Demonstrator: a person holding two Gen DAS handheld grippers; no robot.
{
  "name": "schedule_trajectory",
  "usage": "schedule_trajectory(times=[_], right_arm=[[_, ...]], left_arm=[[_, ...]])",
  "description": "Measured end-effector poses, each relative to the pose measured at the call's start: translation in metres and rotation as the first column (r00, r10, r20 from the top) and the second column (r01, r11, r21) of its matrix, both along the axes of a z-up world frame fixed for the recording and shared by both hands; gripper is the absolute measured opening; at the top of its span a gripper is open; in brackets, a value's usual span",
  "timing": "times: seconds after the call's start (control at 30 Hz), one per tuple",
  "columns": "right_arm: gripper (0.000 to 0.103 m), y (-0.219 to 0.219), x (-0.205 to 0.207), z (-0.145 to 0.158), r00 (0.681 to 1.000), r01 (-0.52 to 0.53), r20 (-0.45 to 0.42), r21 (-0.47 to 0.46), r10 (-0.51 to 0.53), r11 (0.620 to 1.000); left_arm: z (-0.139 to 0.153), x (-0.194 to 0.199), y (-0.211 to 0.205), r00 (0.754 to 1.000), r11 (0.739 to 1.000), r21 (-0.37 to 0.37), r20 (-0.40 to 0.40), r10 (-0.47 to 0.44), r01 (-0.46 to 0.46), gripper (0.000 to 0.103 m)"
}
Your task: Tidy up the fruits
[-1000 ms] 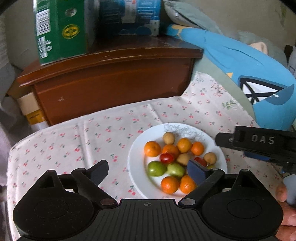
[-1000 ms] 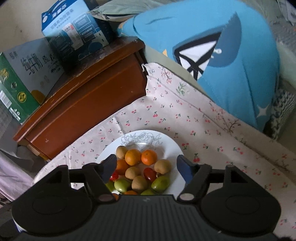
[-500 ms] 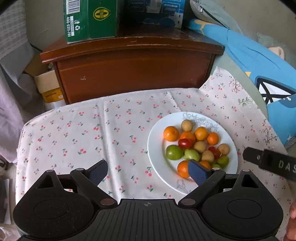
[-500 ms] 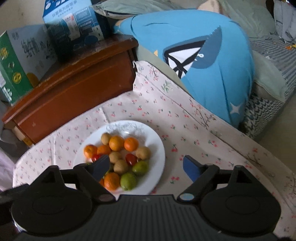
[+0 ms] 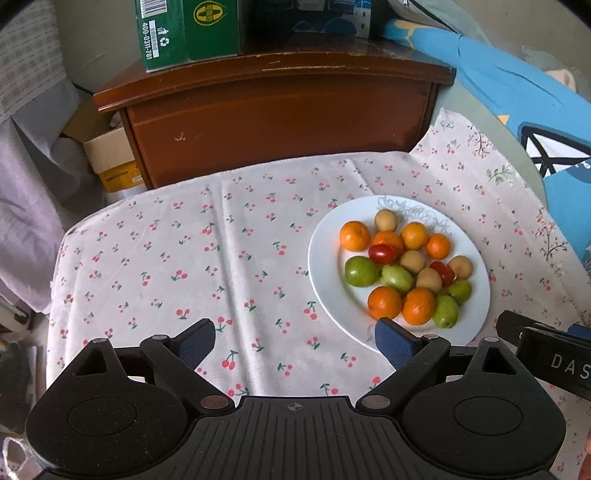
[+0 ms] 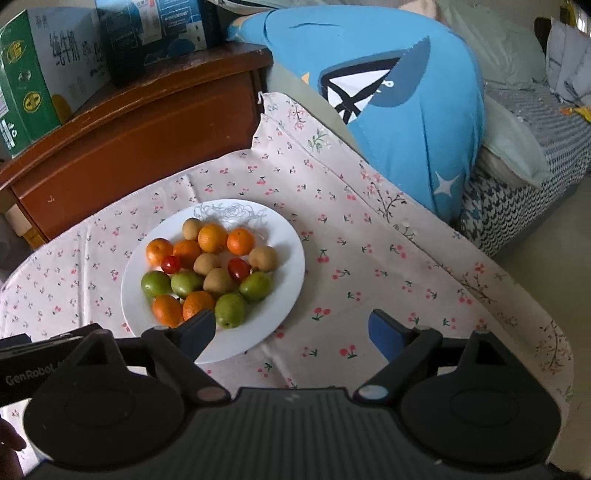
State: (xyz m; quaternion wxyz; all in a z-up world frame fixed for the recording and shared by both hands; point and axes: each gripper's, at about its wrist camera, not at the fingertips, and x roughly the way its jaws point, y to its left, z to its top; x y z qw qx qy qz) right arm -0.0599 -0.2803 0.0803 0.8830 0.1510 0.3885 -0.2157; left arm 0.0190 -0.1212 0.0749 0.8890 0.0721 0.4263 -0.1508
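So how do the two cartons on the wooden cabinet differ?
The green carton is green with a white panel and a round yellow logo; the blue carton is dark blue with white label areas. The green carton sits nearer the cabinet's left end; the blue carton sits to its right, closer to the blue cushion. Both stand on the cabinet top, behind the plate of fruit.

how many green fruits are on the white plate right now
4. All four smooth round green fruits lie on the round white plate: one at its left edge, one just right of it, one nearest the camera, one rightmost. More may hide underneath.
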Motion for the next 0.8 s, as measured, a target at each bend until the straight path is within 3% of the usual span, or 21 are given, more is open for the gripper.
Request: schedule_trajectory(times=[0.33,0.8], right_arm=[[0.093,0.013,0.009,-0.006,0.998,-0.052,-0.048,-0.088,0.048,0.995],[0.093,0.014,0.015,-0.015,0.996,-0.049,-0.081,-0.09,0.042,0.995]], left_arm=[[-0.003,0.0,-0.004,1.0,0.999,0.043,0.01,0.009,-0.009,0.095],[-0.01,0.002,-0.007,1.0,0.996,0.082,0.016,0.013,-0.015,0.095]])
